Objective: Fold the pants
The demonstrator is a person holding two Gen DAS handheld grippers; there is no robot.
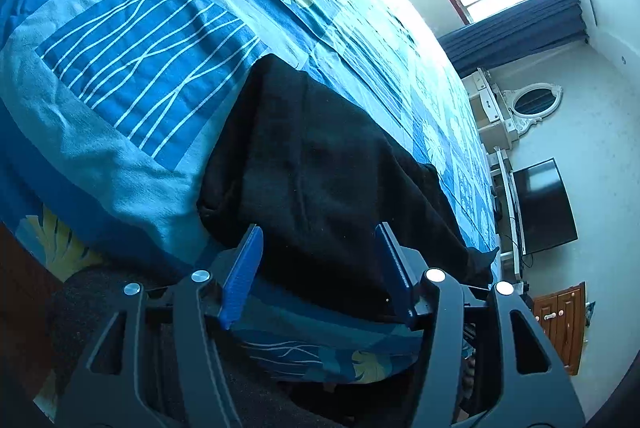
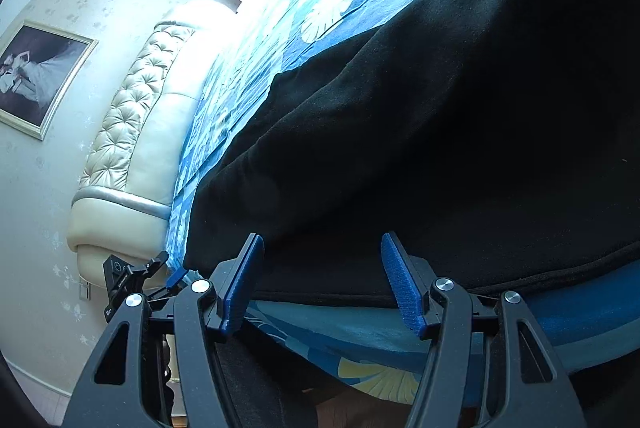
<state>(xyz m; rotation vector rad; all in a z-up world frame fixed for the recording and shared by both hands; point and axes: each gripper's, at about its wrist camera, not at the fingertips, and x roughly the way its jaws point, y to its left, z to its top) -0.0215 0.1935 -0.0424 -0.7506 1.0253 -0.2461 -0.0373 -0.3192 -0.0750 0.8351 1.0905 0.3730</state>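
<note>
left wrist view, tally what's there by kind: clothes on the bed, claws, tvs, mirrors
black pants, lying on the blue bedspread: 1
claw (the left claw, blue pads apart, nothing pressed between them): 1
tv, dark screen, by the wall: 1
oval mirror in a white frame: 1
total: 4

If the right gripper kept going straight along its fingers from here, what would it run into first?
Most likely the black pants: the right gripper points at their near edge on the blue bedspread, jaws open with no pad pressing on cloth. Depth is hard to judge through the fisheye; nothing else appears in between.
</note>
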